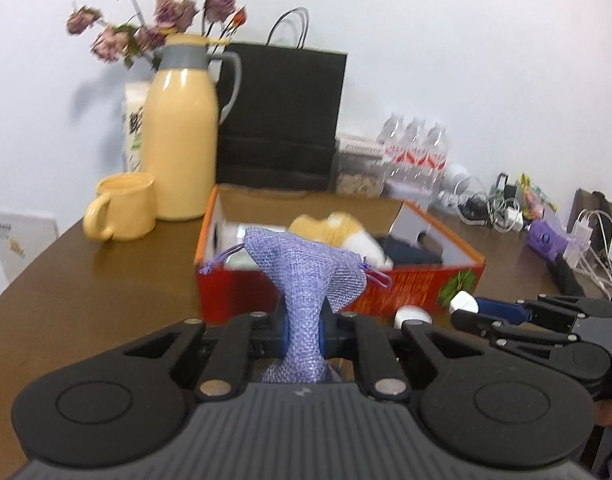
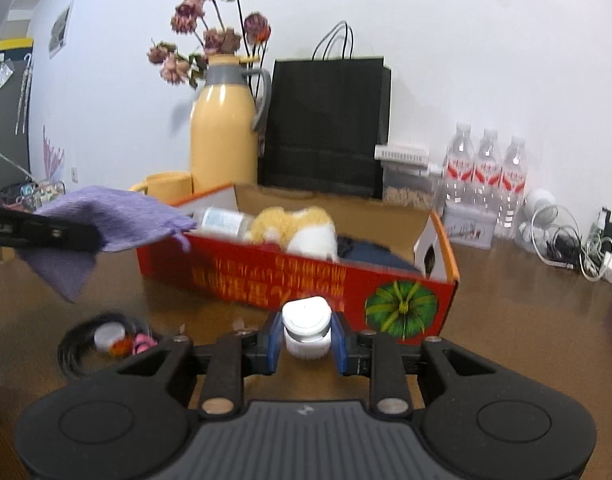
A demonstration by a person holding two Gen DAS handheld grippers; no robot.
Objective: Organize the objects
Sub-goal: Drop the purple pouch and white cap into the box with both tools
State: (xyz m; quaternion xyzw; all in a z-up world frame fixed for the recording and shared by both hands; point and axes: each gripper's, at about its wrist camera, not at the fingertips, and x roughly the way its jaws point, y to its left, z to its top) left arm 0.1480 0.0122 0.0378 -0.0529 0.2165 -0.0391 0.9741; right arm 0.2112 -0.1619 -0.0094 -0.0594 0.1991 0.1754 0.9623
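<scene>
Currently, my left gripper (image 1: 304, 330) has its pads pinched nearly together on the waist of the purple drawstring pouch (image 1: 306, 276), whose loose top flops ahead of the fingertips toward the red box (image 1: 406, 288), while my right gripper (image 2: 306, 340) is clamped on a small white jar (image 2: 307, 330) just short of that box's front wall. I judge two risks: the limp pouch or its cords may snag the box rim, and the smooth jar may twist out between the pads.
</scene>
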